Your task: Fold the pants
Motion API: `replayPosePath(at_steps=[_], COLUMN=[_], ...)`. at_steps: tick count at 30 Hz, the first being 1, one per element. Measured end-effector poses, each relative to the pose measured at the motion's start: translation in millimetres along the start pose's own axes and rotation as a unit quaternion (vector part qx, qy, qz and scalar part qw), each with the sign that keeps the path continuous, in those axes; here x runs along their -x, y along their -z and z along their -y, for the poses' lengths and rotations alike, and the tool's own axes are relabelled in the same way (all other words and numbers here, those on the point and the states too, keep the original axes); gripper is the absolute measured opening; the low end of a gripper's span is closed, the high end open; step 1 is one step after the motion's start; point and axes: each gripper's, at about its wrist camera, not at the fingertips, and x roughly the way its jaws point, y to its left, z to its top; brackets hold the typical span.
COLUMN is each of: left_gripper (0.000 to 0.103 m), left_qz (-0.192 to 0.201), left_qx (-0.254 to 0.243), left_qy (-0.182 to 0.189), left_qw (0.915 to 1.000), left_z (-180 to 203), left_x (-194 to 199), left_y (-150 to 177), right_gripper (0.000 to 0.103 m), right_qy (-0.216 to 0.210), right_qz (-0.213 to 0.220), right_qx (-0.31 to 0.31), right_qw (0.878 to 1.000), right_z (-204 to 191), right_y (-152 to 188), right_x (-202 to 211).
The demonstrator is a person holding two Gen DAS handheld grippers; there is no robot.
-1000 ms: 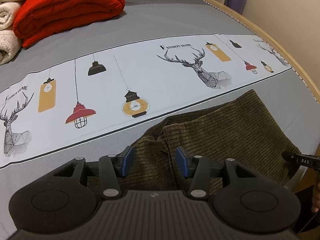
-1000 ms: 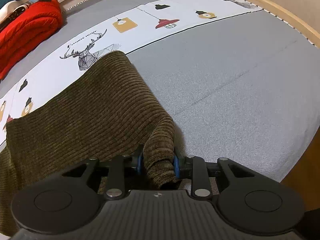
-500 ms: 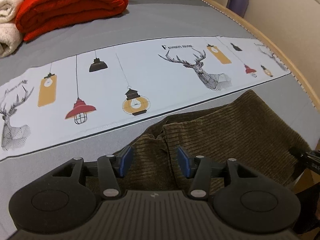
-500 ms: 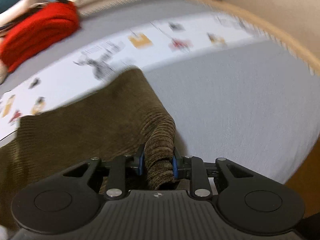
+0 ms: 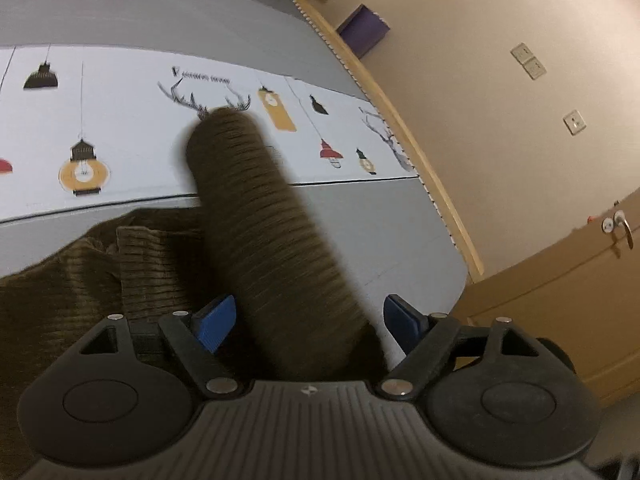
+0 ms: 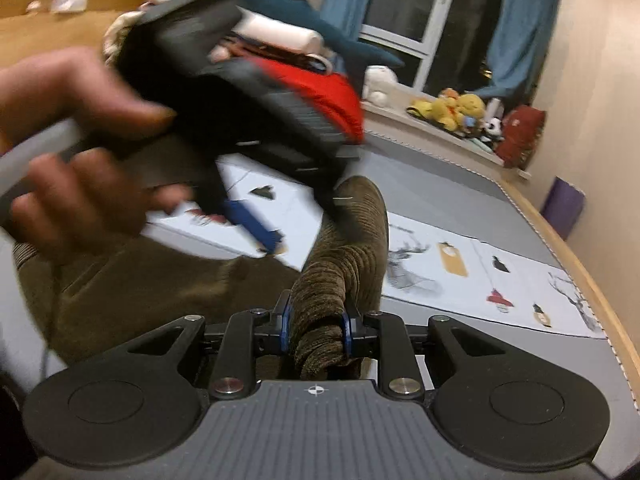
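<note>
The bed (image 5: 248, 20) is covered in grey, with a wooden edge along its far side. A white runner (image 5: 132, 128) printed with lamps and deer lies across it. The brown pants (image 5: 80, 272) rest partly on the grey, a red quilt (image 6: 336, 100) further back.

A home bedroom is showing: ahead of the right gripper (image 6: 316, 330), a grey bed (image 6: 440, 196), stuffed toys (image 6: 452, 108) lining the curtained window (image 6: 404, 4)

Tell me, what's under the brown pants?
Under the brown pants lies the bed's gray cover and its white picture strip. The deer's face is hidden behind the lifted leg.
</note>
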Motion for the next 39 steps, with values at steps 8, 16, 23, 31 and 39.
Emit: replayPosePath(at_steps=[8,16,23,31,39], left_gripper=[0.026,0.020,0.020,0.086,0.088], left_qz=[-0.015,0.005,0.021,0.023,-0.003], left_qx=[0.025,-0.027,0.026,0.132,0.217], left_qy=[-0.118,-0.189,-0.284,-0.381,-0.327], left_qw=[0.9927,0.9815,0.9584,0.9150,0.9198], left_z=[-20.2,-38.8,-110.2,-189.9,-235.0], left_x=[-18.3,32.7,124.3,192.6,176.8], left_y=[-4.2,1.2,24.4,54.4,62.8], right_gripper=[0.024,0.039,0.065,0.074,0.074], right_qy=[-0.021,-0.094,-0.192,-0.197,-0.218], right_qz=[-0.003,-0.022,-0.019,-0.143,-0.246], right_qx=[0.055,0.059,-0.042,-0.189,-0.286], right_qw=[0.998,0.994,0.980,0.951,0.900], right_z=[-35.9,-43.1,-11.5,22.6,-4.3], right_y=[0.4,-14.4,-46.0,-55.2,-10.2], right_x=[8.9,16.3,13.2,-94.8,-173.4])
